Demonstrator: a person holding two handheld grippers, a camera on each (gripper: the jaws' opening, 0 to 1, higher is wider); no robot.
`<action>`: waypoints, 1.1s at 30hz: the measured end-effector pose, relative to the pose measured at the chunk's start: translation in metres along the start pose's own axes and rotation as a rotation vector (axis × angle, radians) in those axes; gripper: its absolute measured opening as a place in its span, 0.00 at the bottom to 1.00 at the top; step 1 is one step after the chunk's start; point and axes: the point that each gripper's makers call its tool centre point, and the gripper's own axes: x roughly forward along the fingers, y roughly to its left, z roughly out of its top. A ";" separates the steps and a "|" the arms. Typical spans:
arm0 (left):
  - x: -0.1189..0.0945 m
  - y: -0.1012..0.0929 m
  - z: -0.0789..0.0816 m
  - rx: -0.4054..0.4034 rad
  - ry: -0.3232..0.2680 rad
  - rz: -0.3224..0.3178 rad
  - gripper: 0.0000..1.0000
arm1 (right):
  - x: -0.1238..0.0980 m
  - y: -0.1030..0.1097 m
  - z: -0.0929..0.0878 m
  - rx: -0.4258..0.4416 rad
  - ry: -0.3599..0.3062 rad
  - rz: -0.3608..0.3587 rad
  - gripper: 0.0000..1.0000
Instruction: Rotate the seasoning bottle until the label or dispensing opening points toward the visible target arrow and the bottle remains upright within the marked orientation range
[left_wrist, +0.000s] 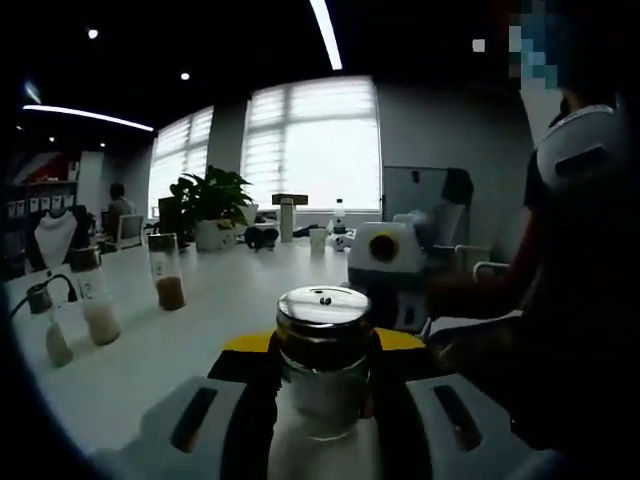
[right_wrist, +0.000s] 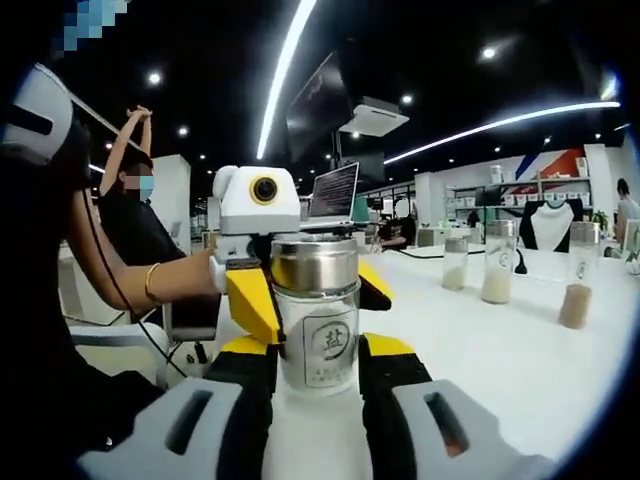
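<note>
A glass seasoning bottle (left_wrist: 322, 372) with a shiny metal lid stands upright on the white table (left_wrist: 200, 320), holding white powder. In the right gripper view its label (right_wrist: 327, 345), with a round printed mark, faces the camera on the bottle (right_wrist: 318, 320). My left gripper (left_wrist: 322, 405) is shut on the bottle, its black pads (left_wrist: 258, 400) pressed to both sides. My right gripper (right_wrist: 318, 395) grips the same bottle from the opposite side. The left gripper (right_wrist: 258, 200) shows beyond the bottle, its yellow fingers (right_wrist: 250, 300) flanking the glass. The right gripper (left_wrist: 385, 250) shows behind it.
Several other seasoning jars (left_wrist: 170, 280) (right_wrist: 497, 265) stand on the table to one side. A jewellery bust (left_wrist: 55, 240), a potted plant (left_wrist: 210, 200) and a laptop (right_wrist: 333, 192) sit farther off. A seated person (right_wrist: 130, 230) raises both arms. A forearm (right_wrist: 150, 282) reaches to the left gripper.
</note>
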 end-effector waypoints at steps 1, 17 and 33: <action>-0.001 -0.001 0.000 0.001 0.002 -0.005 0.37 | 0.000 0.002 0.000 -0.001 0.004 0.013 0.30; -0.009 -0.008 0.002 0.029 -0.007 -0.027 0.37 | 0.007 0.011 0.003 -0.030 0.037 0.033 0.29; -0.003 0.025 0.004 0.015 0.016 0.337 0.38 | 0.010 -0.018 0.005 -0.077 0.047 -0.205 0.29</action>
